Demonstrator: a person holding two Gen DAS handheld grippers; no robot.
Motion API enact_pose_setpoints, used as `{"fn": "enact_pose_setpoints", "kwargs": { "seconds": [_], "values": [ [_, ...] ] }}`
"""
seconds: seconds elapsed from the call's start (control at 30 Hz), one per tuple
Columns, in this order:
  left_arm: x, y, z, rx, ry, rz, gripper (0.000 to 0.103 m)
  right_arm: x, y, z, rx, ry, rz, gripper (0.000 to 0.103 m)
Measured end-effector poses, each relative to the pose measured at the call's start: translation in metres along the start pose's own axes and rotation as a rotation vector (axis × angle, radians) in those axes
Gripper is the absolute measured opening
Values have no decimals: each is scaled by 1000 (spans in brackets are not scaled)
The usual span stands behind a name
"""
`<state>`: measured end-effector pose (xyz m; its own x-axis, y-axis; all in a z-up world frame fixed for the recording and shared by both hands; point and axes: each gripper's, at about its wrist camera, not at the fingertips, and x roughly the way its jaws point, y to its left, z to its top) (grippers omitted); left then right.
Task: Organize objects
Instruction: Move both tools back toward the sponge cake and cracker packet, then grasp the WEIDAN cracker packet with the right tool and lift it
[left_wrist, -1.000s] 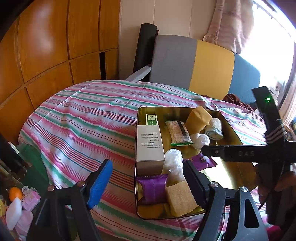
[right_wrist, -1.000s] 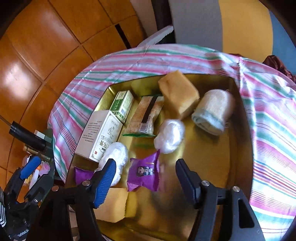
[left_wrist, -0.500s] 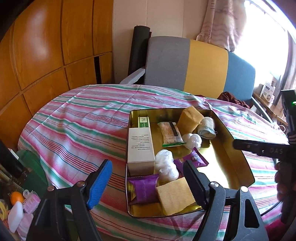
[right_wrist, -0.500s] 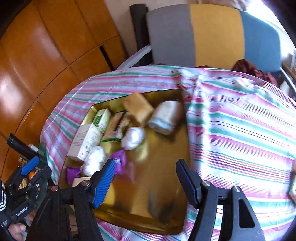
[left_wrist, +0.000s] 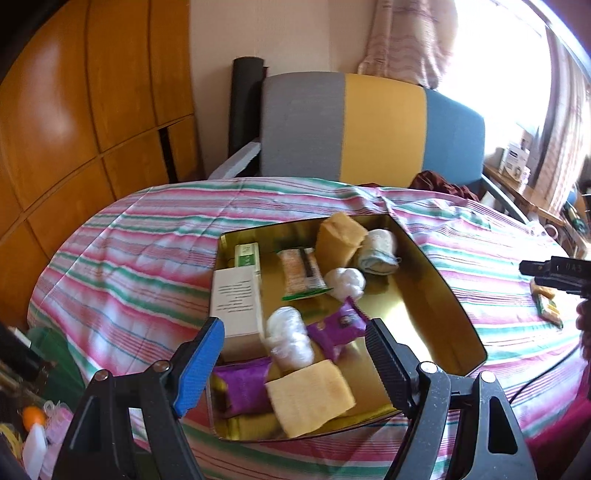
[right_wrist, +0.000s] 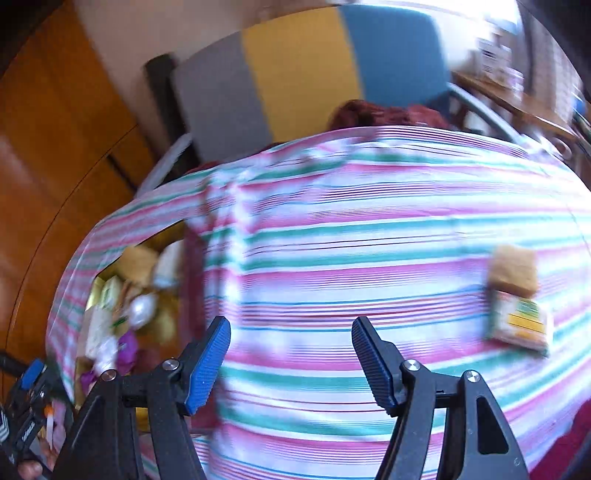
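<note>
A gold tin tray (left_wrist: 454, 306) on the striped tablecloth holds a white box (left_wrist: 236, 299), purple packets (left_wrist: 340, 328), white wrapped balls (left_wrist: 288, 336), yellow sponges (left_wrist: 310, 395) and a rolled cloth (left_wrist: 380, 247). My left gripper (left_wrist: 295, 354) is open and empty above the tray's near end. My right gripper (right_wrist: 291, 354) is open and empty over bare cloth right of the tray (right_wrist: 170, 317). A snack packet (right_wrist: 517, 306) lies on the cloth to its right; it also shows in the left wrist view (left_wrist: 546, 306). The right wrist view is blurred.
A grey, yellow and blue chair back (left_wrist: 369, 129) stands behind the round table. Wooden wall panels (left_wrist: 92, 110) are on the left. Small bottles and clutter (left_wrist: 33, 435) sit below the table's left edge. A shelf with boxes (left_wrist: 517, 162) is by the window.
My right gripper has swung right, off the tray and over the bare cloth toward the snack packet. My left gripper has drawn back a little from the tray. Both stayed open.
</note>
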<state>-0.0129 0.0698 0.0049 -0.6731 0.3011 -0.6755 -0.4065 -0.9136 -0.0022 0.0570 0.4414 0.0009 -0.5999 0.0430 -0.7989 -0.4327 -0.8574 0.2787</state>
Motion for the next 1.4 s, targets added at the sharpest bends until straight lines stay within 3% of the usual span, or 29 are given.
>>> {"fn": "enact_pose_setpoints", "kwargs": {
  "seconds": [0.47,0.7,0.73,0.83,1.13,1.4],
  "values": [
    [13,-80,15,161,10,-131,79,-51,-161,10,378,-56,-227,69],
    [20,-120,16,232,31,-198,79,-39,-202,-11,513,52,-166,69],
    [21,-125,16,239,34,-208,79,-35,-202,-13,517,65,-155,69],
    [22,-138,16,263,38,-230,79,-30,-201,-2,431,41,-231,69],
    [27,-157,9,298,71,-247,81,30,-223,37,318,138,-171,69],
    [37,-162,8,305,97,-254,81,46,-207,22,239,273,-51,69]
  ]
}}
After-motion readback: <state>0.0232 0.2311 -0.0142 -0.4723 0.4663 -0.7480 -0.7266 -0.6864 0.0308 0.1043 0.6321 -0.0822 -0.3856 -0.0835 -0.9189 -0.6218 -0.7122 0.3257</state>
